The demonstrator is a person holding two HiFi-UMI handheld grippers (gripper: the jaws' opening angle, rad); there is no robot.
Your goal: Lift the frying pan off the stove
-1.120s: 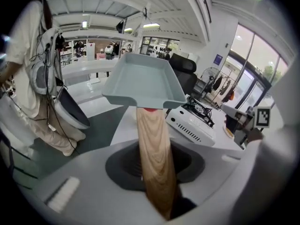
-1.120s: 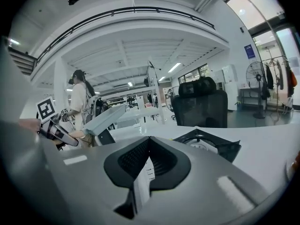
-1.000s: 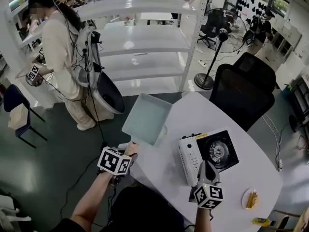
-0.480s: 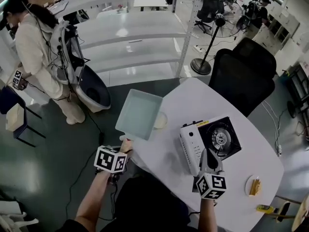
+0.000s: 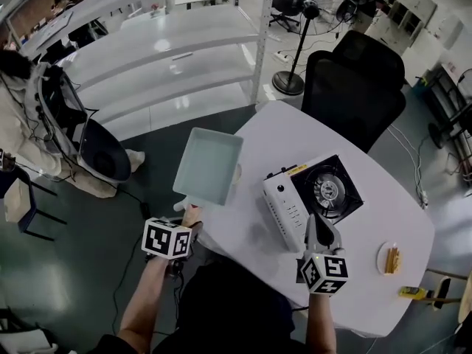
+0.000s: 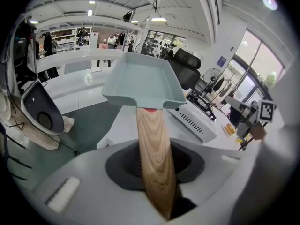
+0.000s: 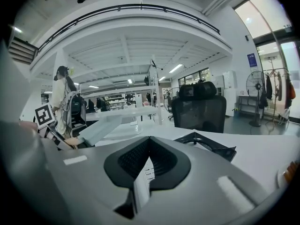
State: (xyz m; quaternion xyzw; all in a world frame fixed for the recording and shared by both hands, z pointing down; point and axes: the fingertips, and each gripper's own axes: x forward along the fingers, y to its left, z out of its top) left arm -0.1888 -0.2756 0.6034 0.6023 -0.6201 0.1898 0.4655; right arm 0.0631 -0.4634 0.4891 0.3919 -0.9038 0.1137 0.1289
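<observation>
A square pale-teal frying pan (image 5: 210,164) with a wooden handle hangs level over the table's left edge, clear of the stove. My left gripper (image 5: 186,216) is shut on the handle (image 6: 153,158), and the pan (image 6: 143,81) fills the left gripper view ahead of the jaws. The white portable gas stove (image 5: 284,212) stands on the white table with its black burner bare. My right gripper (image 5: 318,226) hovers at the stove's near right corner, jaws together with nothing between them. In the right gripper view the burner grate (image 7: 206,144) lies just beyond the gripper (image 7: 147,142).
The round white table (image 5: 243,242) also carries a small plate of food (image 5: 389,259) and a yellow object (image 5: 411,293) at its right edge. A black office chair (image 5: 354,87) stands behind it. White shelving (image 5: 162,57), a floor fan (image 5: 289,80) and a person (image 5: 22,139) are farther off.
The head view has swung, so the room slides left and up. The pan stays in my left gripper and has sunk slightly. My right gripper keeps its place by the stove.
</observation>
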